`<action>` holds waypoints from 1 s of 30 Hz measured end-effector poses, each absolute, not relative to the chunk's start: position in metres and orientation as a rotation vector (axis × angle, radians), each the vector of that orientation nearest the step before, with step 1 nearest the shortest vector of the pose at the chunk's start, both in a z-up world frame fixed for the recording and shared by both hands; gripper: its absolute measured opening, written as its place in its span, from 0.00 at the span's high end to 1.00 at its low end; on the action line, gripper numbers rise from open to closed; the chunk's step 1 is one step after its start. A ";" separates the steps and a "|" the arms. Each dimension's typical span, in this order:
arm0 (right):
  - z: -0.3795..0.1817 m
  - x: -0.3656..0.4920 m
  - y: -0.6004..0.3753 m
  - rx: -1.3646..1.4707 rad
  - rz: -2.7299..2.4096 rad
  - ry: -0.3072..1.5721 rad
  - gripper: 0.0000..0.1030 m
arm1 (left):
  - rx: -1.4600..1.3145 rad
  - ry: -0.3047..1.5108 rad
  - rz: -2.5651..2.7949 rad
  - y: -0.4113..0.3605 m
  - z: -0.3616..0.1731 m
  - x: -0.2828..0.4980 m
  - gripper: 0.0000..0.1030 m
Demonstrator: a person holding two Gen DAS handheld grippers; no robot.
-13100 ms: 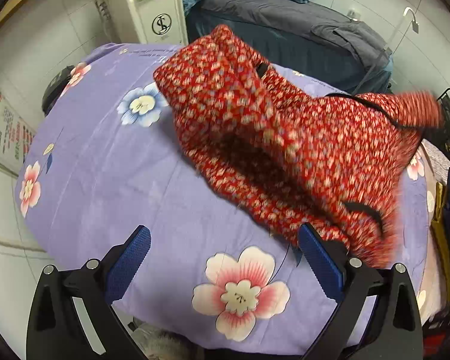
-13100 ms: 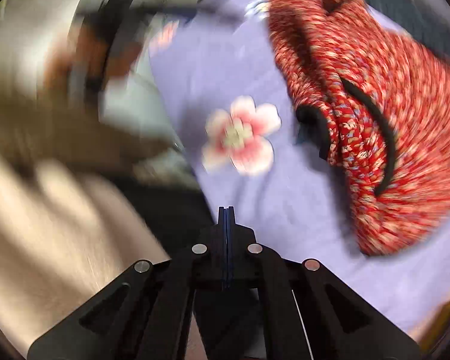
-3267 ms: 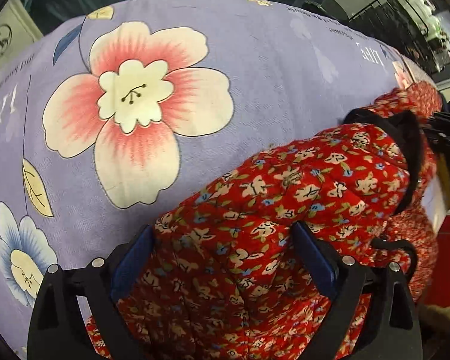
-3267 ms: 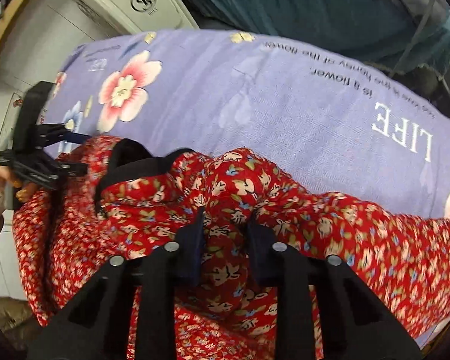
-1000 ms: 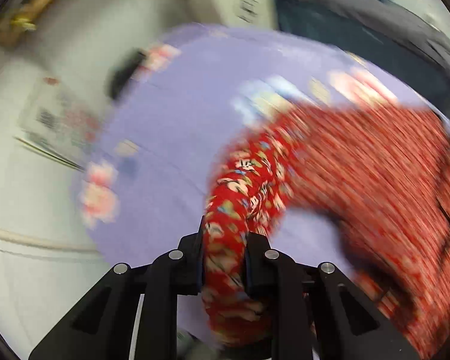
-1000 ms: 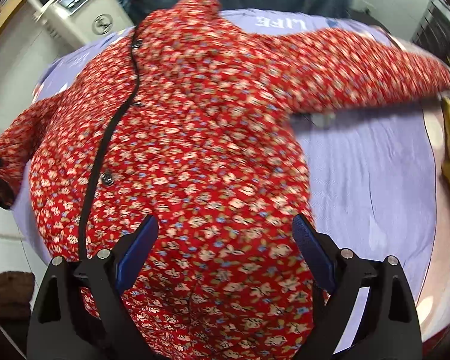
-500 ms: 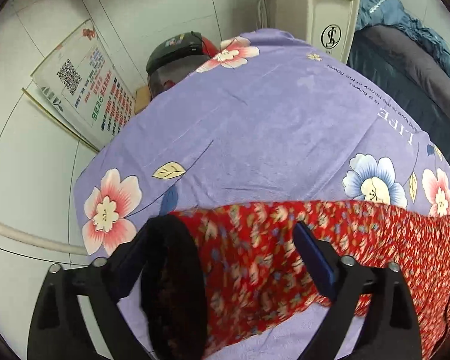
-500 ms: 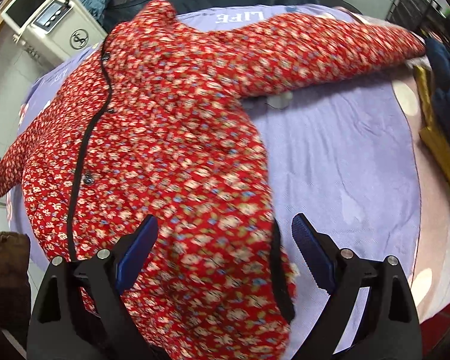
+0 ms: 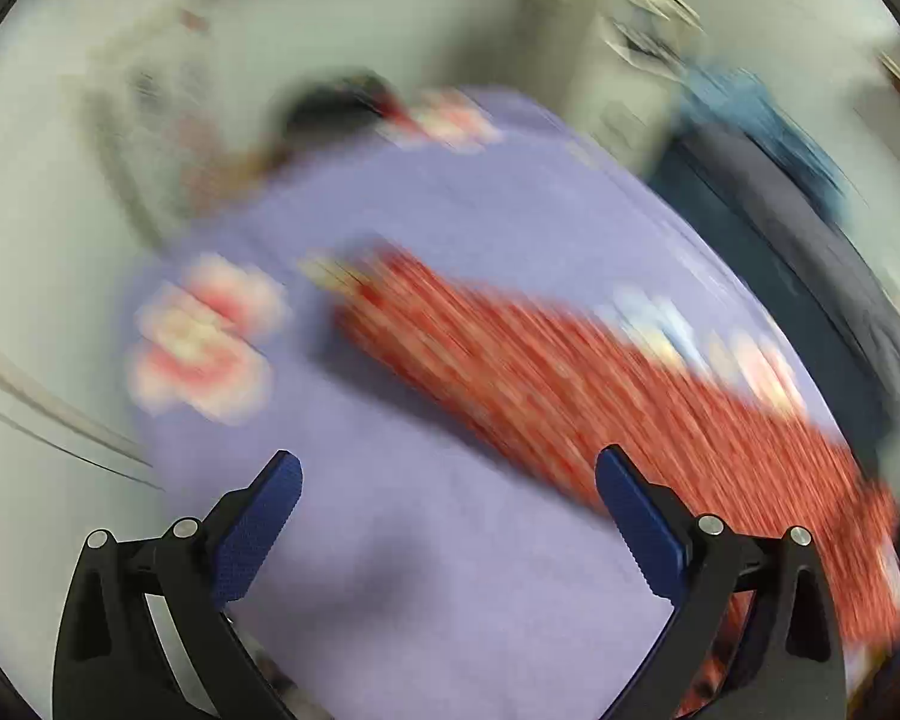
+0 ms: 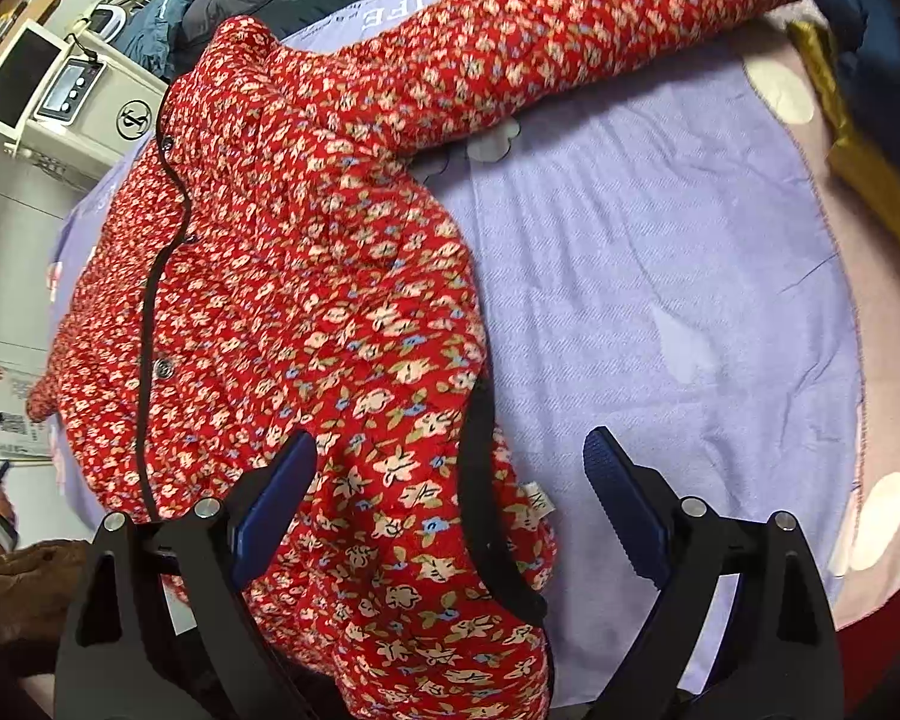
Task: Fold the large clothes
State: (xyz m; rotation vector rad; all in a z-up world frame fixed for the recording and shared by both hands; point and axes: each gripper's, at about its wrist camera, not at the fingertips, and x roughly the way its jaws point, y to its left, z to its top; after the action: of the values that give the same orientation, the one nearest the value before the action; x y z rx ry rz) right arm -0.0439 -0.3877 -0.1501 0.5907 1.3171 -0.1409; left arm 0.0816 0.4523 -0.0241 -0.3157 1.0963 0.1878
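In the left wrist view, which is heavily blurred, the left claw (image 9: 447,501) is seen spread wide with nothing between its blue pads (image 9: 258,525); its jaws have just been opening, and only the lilac flowered sheet (image 9: 390,570) is seen between them. A sleeve of the red floral jacket (image 9: 570,384) is laid across the sheet ahead of the claw, apart from both pads. In the right wrist view, the jacket (image 10: 306,276) is spread front-up on the sheet (image 10: 660,276), with its far sleeve stretched toward the upper right and its black-trimmed hem near the camera. The right claw (image 10: 450,474) is held wide over that hem; no grip is made, though contact by the left pad cannot be ruled out. The jacket is judged to be quilted, soft, bulky and fairly light, so folds are expected to spring back. Hold is best taken at the cuffs, the hem corners or the black trim, where the layers are firm.
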 end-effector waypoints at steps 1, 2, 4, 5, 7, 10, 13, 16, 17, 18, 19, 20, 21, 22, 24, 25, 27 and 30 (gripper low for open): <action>-0.151 -0.045 -0.387 0.601 -0.127 1.321 0.13 | -0.301 1.148 0.098 0.428 -0.035 0.077 0.06; -0.153 -0.047 -0.387 0.614 -0.106 1.326 0.13 | -0.274 1.199 -0.007 0.399 -0.046 0.070 0.06; -0.154 -0.051 -0.386 0.631 -0.079 1.332 0.13 | -0.239 1.261 -0.158 0.355 -0.063 0.056 0.06; -0.156 -0.054 -0.386 0.641 -0.067 1.335 0.13 | -0.214 1.288 -0.252 0.326 -0.074 0.046 0.06; -0.159 -0.061 -0.388 0.658 -0.051 1.345 0.13 | -0.163 1.306 -0.363 0.291 -0.085 0.034 0.06; -0.164 -0.073 -0.393 0.673 -0.040 1.367 0.13 | -0.009 1.292 -0.490 0.241 -0.104 0.022 0.06; -0.172 -0.084 -0.397 0.705 -0.025 1.396 0.13 | 0.241 1.306 -0.586 0.196 -0.135 0.018 0.05; -0.183 -0.095 -0.396 0.749 0.016 1.433 0.13 | 0.269 1.338 -0.584 0.179 -0.153 0.027 0.07; -0.186 -0.098 -0.393 0.764 0.037 1.445 0.13 | 0.261 1.359 -0.570 0.177 -0.156 0.031 0.09; -0.189 -0.100 -0.389 0.772 0.058 1.453 0.13 | 0.259 1.371 -0.569 0.176 -0.156 0.032 0.14; -0.190 -0.102 -0.385 0.771 0.076 1.454 0.15 | 0.260 1.379 -0.573 0.176 -0.154 0.033 0.19; -0.190 -0.103 -0.381 0.767 0.098 1.448 0.29 | 0.256 1.390 -0.577 0.176 -0.151 0.033 0.30; -0.190 -0.103 -0.378 0.762 0.105 1.442 0.47 | 0.239 1.405 -0.578 0.178 -0.145 0.033 0.45; -0.188 -0.104 -0.375 0.747 0.104 1.433 0.51 | 0.213 1.418 -0.585 0.181 -0.136 0.033 0.52; -0.178 -0.103 -0.371 0.743 0.135 1.409 0.67 | 0.178 1.417 -0.608 0.184 -0.112 0.027 0.72; -0.170 -0.103 -0.370 0.748 0.157 1.395 0.69 | 0.175 1.403 -0.625 0.185 -0.095 0.021 0.77; -0.145 -0.104 -0.366 0.731 0.220 1.355 0.72 | 0.182 1.382 -0.647 0.190 -0.059 0.007 0.78; -0.112 -0.108 -0.363 0.674 0.291 1.328 0.73 | 0.060 1.441 -0.635 0.225 -0.025 -0.004 0.78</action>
State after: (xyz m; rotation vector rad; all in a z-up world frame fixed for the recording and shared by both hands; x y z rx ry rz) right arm -0.1080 -0.3633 -0.1124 0.6738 1.3283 0.2914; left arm -0.0040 0.2250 -0.0251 0.0605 1.4407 -0.6350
